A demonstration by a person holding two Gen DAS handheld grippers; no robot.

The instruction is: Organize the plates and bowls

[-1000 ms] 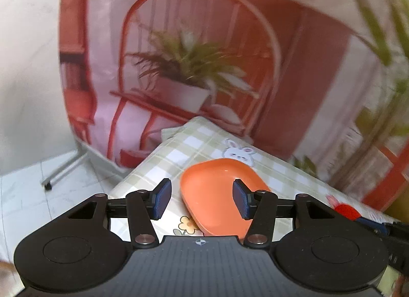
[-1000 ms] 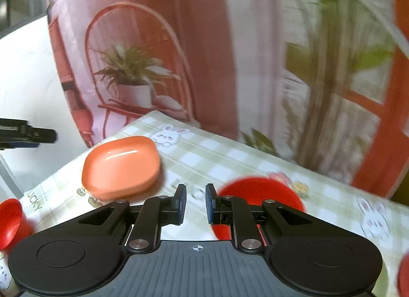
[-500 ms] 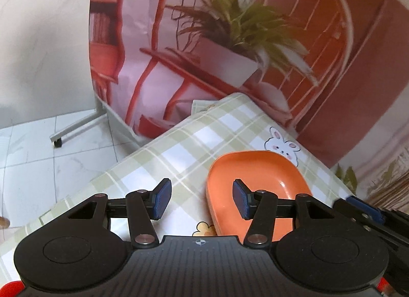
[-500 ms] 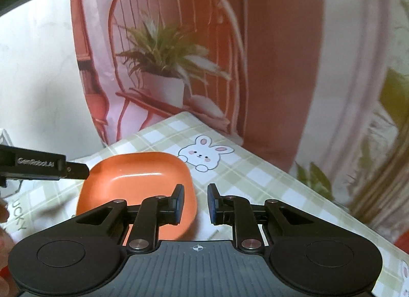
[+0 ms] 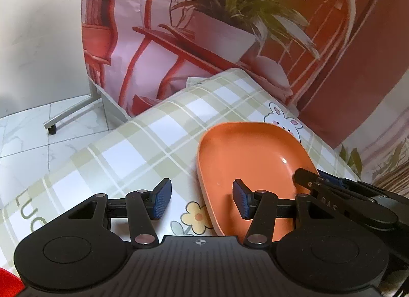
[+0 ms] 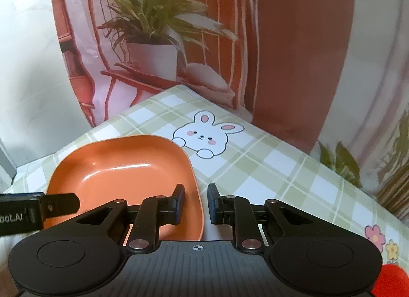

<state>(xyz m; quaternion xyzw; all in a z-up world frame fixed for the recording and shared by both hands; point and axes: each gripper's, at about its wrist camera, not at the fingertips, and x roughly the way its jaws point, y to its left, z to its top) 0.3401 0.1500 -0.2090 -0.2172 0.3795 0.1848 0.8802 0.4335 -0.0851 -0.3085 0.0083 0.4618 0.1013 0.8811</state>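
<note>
a: closing in on the orange dish [image 5: 251, 161], are you? both your grippers are pointing down at it, one on each side, so i'm judging this as the approach to the first pick in the sorting.

b: that's how it's looking. your left gripper [image 5: 202, 202] is standing spread, with the dish's left rim sitting between its two blue pads and neither pad pressing on it. your right gripper [image 6: 196, 203] is standing with a narrow gap, straddling the dish's right rim, and nothing is pinched there either.

a: where is the dish lying?

b: it's resting flat on the checked tablecloth [image 6: 268, 169], near the far corner of the table, just beside the printed rabbit [image 6: 207, 134].

a: is anything sitting in it?

b: nothing. it's showing a bare glossy inside, only a light glare. a bit of red ware [image 6: 391, 280] is peeking in at the lower right of the right wrist view, too cut off for me to say whether it's a plate or a bowl.

a: so what is the next move asking of you?

b: i'd say you're needing one rim properly between the pads, one pad inside the wall and one outside, before you're squeezing. the wall is sloping and shiny, so a shallow bite is risking a slip.
</note>
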